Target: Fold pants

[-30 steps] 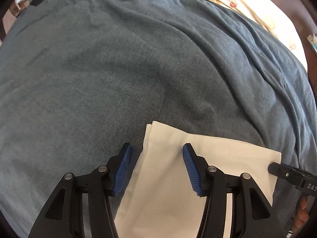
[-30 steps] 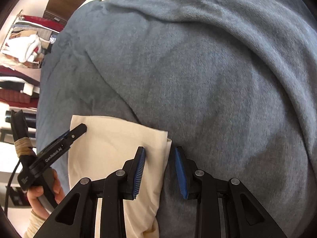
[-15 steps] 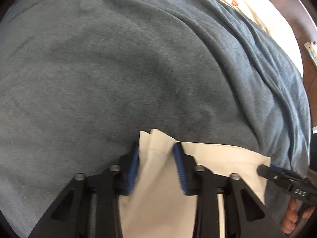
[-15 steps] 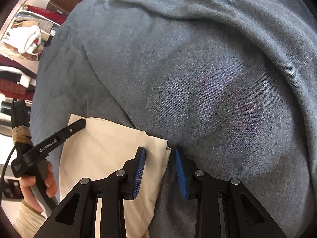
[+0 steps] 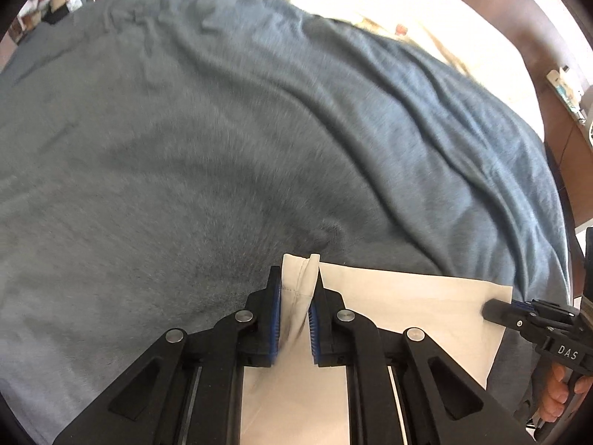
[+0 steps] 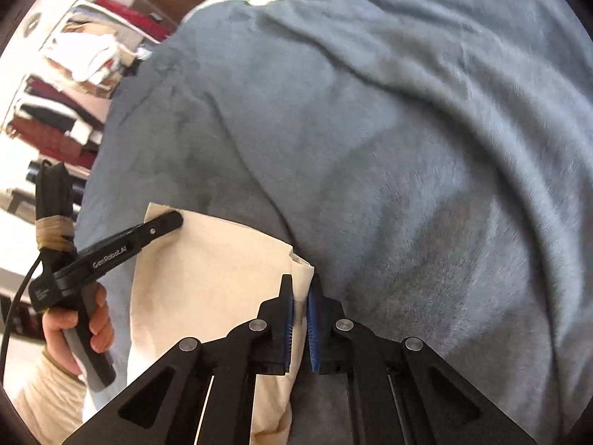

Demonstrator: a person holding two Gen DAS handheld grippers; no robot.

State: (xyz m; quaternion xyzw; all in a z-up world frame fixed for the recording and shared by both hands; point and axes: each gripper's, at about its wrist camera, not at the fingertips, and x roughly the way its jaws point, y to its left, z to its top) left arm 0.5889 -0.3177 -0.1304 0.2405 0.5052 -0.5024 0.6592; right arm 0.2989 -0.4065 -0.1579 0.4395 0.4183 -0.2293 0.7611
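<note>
Cream pants [image 5: 407, 315] lie partly folded on a grey-blue blanket [image 5: 222, 148]. My left gripper [image 5: 295, 296] is shut on the far left corner of the pants, the cloth bunched between its blue pads. My right gripper [image 6: 299, 296] is shut on the far right corner of the pants [image 6: 207, 278]. Each gripper shows in the other's view: the right one at the pants' right corner [image 5: 500, 309], the left one at the left corner [image 6: 166, 222].
The blanket [image 6: 407, 148] covers a bed and is wrinkled toward the far right. A cream patterned sheet [image 5: 426, 18] lies beyond it. Shelves of folded clothes [image 6: 66, 85] stand past the bed's left side. A wooden surface [image 5: 567, 118] is at the far right.
Both grippers have closed on the far corners of the pants. The corners are pinched up off the blanket and both views have tilted to show more of the far room.
</note>
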